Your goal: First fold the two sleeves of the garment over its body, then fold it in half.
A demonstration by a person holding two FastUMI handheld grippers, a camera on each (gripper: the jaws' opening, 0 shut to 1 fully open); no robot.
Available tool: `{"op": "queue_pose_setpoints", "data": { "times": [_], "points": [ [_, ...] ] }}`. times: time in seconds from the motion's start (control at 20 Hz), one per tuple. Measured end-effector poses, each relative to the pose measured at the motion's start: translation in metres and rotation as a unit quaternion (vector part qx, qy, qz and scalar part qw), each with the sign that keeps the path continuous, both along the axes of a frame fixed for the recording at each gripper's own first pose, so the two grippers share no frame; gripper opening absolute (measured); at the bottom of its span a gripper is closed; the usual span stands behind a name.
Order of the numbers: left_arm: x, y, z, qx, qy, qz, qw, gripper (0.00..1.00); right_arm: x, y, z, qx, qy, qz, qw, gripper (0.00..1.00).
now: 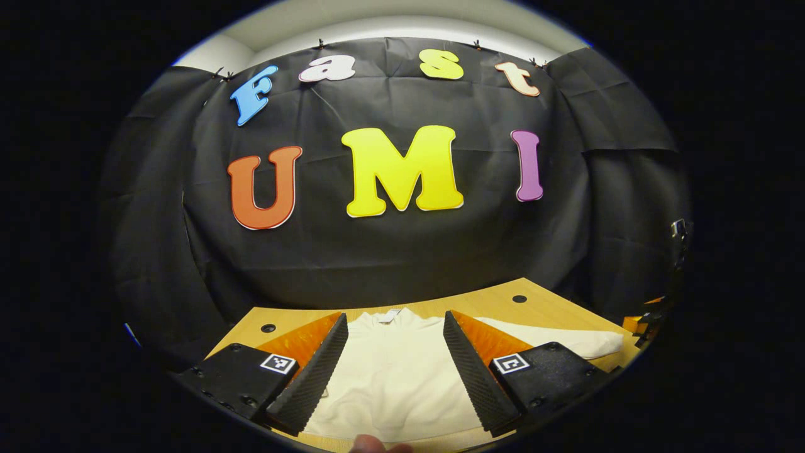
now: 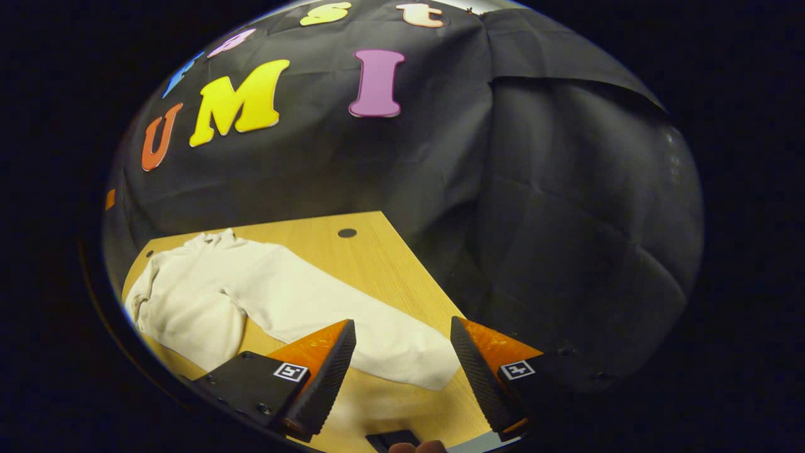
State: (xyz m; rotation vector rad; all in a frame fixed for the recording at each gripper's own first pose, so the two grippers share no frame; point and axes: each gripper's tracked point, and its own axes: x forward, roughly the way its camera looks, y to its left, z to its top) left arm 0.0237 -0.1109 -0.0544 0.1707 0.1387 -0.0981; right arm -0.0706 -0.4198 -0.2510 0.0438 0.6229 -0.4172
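In the left gripper view, the left gripper [image 1: 395,371] hangs low over a wooden table [image 1: 503,308], its two fingers spread wide apart with nothing between them but the cloth below. Each finger's base carries a small square black-and-white marker [image 1: 278,363]; it holds a coded pattern, not readable words. A cream long-sleeved garment [image 1: 396,377] lies flat on the table, its body straight ahead of the gripper and the collar [image 1: 387,316] at the far end, where a small tag sits, too small to read. One sleeve [image 1: 566,340] reaches out to the right across the wood. Two dark round holes mark the tabletop, one far left, one far right. A fingertip [image 1: 371,445] shows at the very near edge.

In the right gripper view, the right gripper [image 2: 402,371] is tilted over the table's right part, its fingers also held wide apart, gripping nothing. The garment's body [image 2: 188,302] lies to the left, and its unfolded sleeve [image 2: 352,327] runs from the shoulder toward the near right, the cuff [image 2: 434,371] ending between the two fingers, below them on the wood. A dark hole [image 2: 346,233] sits near the table's far edge.
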Motion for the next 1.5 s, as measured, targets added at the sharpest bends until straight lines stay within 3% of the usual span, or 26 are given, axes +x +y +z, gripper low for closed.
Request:
{"op": "queue_pose_setpoints", "data": {
  "times": [0.35,0.7,0.85,1.0,1.05,1.1,1.15,1.25,1.35,1.4,1.45,1.5],
  "points": [
    [0.001,0.007,-0.009,0.008,0.018,0.027,0.999,1.0,-0.005,-0.029,-0.076,0.054,0.092,-0.027,0.994,0.95],
    [-0.003,-0.013,-0.02,0.016,0.029,0.024,0.999,1.0,-0.005,-0.03,-0.096,0.07,0.13,-0.009,0.989,0.95],
    [-0.003,-0.021,-0.026,0.016,0.037,0.023,0.999,1.0,-0.003,-0.024,-0.102,0.103,0.133,-0.015,0.986,0.84],
    [-0.002,-0.029,-0.025,0.015,0.035,0.018,0.999,1.0,-0.002,-0.021,-0.102,0.111,0.136,0.003,0.984,0.81],
    [-0.003,-0.033,-0.026,0.017,0.035,0.015,0.999,1.0,-0.001,-0.021,-0.102,0.109,0.136,0.01,0.985,0.63],
    [-0.003,-0.033,-0.026,0.019,0.035,0.014,0.999,1.0,-0.002,-0.021,-0.103,0.107,0.138,0.014,0.985,0.57],
    [-0.003,-0.033,-0.026,0.019,0.034,0.013,0.999,1.0,0.0,-0.015,-0.102,0.124,0.131,0.022,0.983,0.58],
    [-0.007,-0.031,-0.025,0.021,0.033,0.01,0.999,1.0,-0.001,-0.014,-0.101,0.138,0.131,0.01,0.982,0.25],
    [-0.009,-0.023,-0.026,0.024,0.033,0.016,0.999,1.0,0.001,-0.014,-0.105,0.151,0.136,-0.008,0.979,0.21],
    [-0.009,-0.018,-0.026,0.022,0.033,0.019,0.999,1.0,0.002,-0.015,-0.105,0.162,0.136,-0.028,0.977,0.1],
    [-0.01,-0.014,-0.026,0.02,0.033,0.022,0.999,1.0,0.004,-0.019,-0.105,0.172,0.132,-0.049,0.975,0.1],
    [-0.011,-0.012,-0.025,0.018,0.033,0.023,0.999,1.0,0.001,-0.018,-0.101,0.174,0.13,-0.066,0.974,0.01]
  ]
}}
